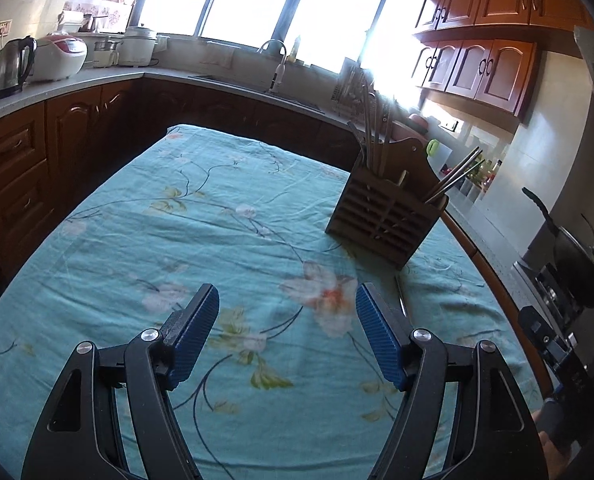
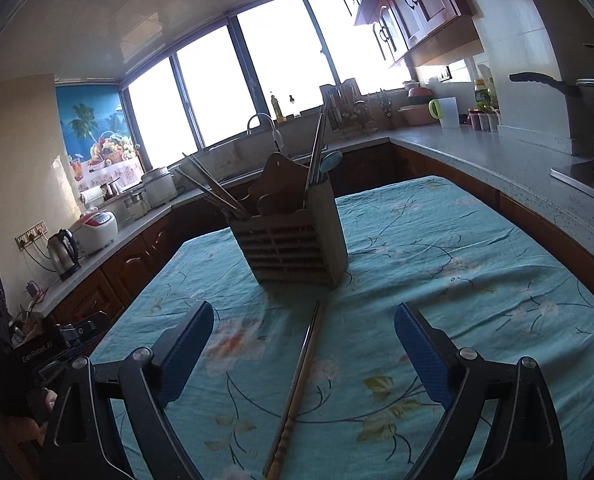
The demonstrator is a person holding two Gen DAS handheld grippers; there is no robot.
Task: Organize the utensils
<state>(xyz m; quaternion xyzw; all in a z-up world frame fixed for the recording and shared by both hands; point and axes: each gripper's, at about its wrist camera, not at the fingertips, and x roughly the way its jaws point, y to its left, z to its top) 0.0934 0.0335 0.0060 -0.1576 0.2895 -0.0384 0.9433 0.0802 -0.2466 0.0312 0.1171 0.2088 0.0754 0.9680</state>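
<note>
A slatted wooden utensil holder [image 1: 385,216] stands on the teal floral tablecloth [image 1: 177,220], with chopsticks and long utensils sticking out of its compartments. My left gripper [image 1: 287,308] hovers over the cloth, near and left of the holder, open with nothing between its pads. A thin metal utensil tip [image 1: 402,300] lies just beside its right finger. In the right wrist view the holder [image 2: 293,248] is straight ahead. A pair of chopsticks [image 2: 301,380] lies on the cloth, pointing at the holder, in line with the gap of my open right gripper [image 2: 303,328]. Its pads do not touch them.
Wooden cabinets and a grey counter [image 2: 497,168] wrap around the table. A kettle [image 1: 13,68] and rice cooker [image 1: 59,58] stand at left, a sink tap [image 2: 263,122] sits under the windows, and a black wok [image 1: 577,264] is on the stove at right.
</note>
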